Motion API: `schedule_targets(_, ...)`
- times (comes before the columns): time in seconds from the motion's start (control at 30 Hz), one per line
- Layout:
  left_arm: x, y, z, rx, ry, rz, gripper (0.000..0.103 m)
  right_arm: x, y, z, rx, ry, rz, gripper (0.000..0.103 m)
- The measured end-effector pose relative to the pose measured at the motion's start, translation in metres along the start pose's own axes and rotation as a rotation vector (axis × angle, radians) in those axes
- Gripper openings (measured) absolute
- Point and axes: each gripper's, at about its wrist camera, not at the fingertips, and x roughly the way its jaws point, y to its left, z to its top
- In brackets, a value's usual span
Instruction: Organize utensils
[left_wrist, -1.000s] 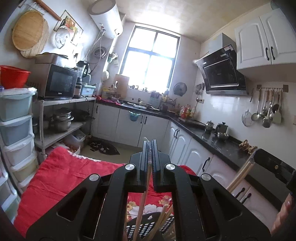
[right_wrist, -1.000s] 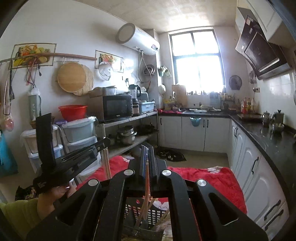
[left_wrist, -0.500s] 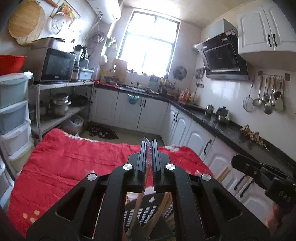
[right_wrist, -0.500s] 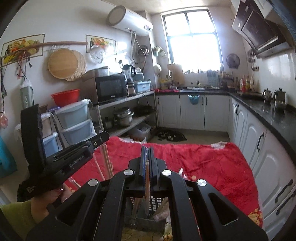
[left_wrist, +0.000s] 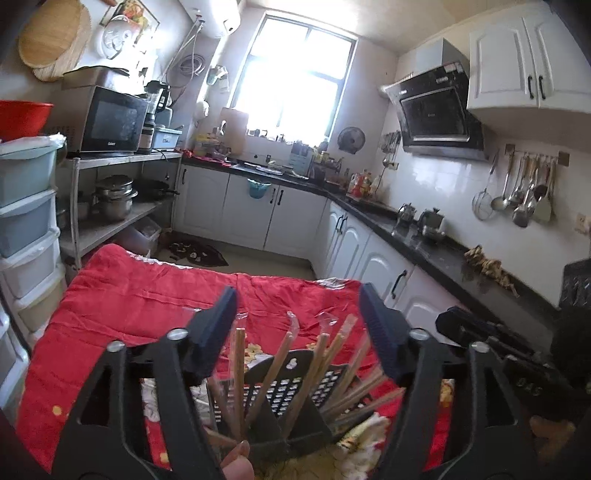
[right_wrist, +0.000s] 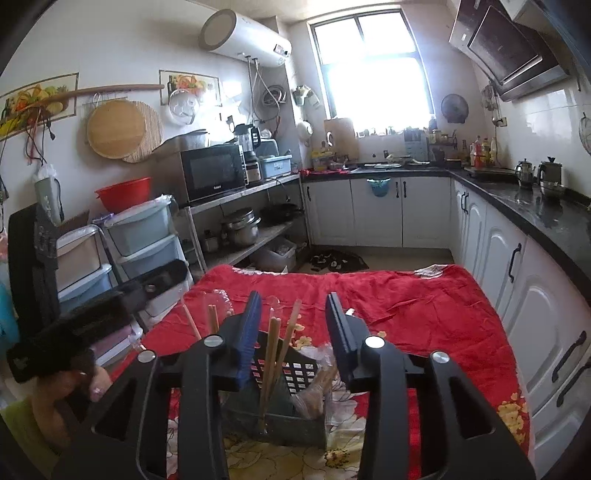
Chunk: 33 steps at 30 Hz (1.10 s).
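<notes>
Evidently the drop-off step is in hand: chopsticks (left_wrist: 240, 373) have been delivered into the black perforated holder (left_wrist: 295, 391), which stands on the red cloth (left_wrist: 147, 295) directly below both tools. The left gripper (left_wrist: 299, 325) has just been opened and is spread wide, nothing pinched; the right gripper (right_wrist: 293, 325) has likewise been parted (less widely), sticks standing loose between its jaws. Next, a clean lift away is called for, without sticks being snagged.
</notes>
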Motion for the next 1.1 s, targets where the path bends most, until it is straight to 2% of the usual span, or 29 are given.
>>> schedule_targets(0.03,-0.005,0.000,0.001,-0.002,-0.003,-0.009,0.072,-0.005,0.000,-0.001,0.000,-0.006,0.001,0.041)
schedule_targets(0.1,-0.017,-0.001,0.003,-0.006,-0.003,-0.024,0.088,-0.014,0.000,-0.002,-0.002,-0.016,-0.003,0.046)
schedule_targets(0.17,-0.026,-0.001,0.003,-0.014,0.002,-0.037,0.092,-0.022,0.002,-0.004,-0.008,-0.026,-0.002,0.049)
schedule_targets(0.33,-0.048,-0.001,-0.004,-0.015,0.011,-0.046,0.092,-0.044,0.009,-0.013,-0.035,-0.049,-0.008,0.058)
schedule_targets(0.4,-0.056,-0.001,-0.011,-0.017,0.019,-0.036,0.092,-0.052,0.011,-0.016,-0.040,-0.059,-0.013,0.066)
schedule_targets(0.7,-0.075,0.010,-0.043,-0.045,0.073,0.019,0.092,-0.070,0.017,-0.042,-0.045,-0.063,-0.034,0.084)
schedule_targets(0.87,-0.080,0.017,-0.068,-0.048,0.114,0.044,0.093,-0.070,0.023,-0.062,-0.042,-0.027,-0.030,0.088)
schedule_targets(1.1,-0.081,0.026,-0.101,-0.052,0.154,0.076,0.093,-0.061,0.028,-0.094,-0.053,0.045,-0.034,0.090)
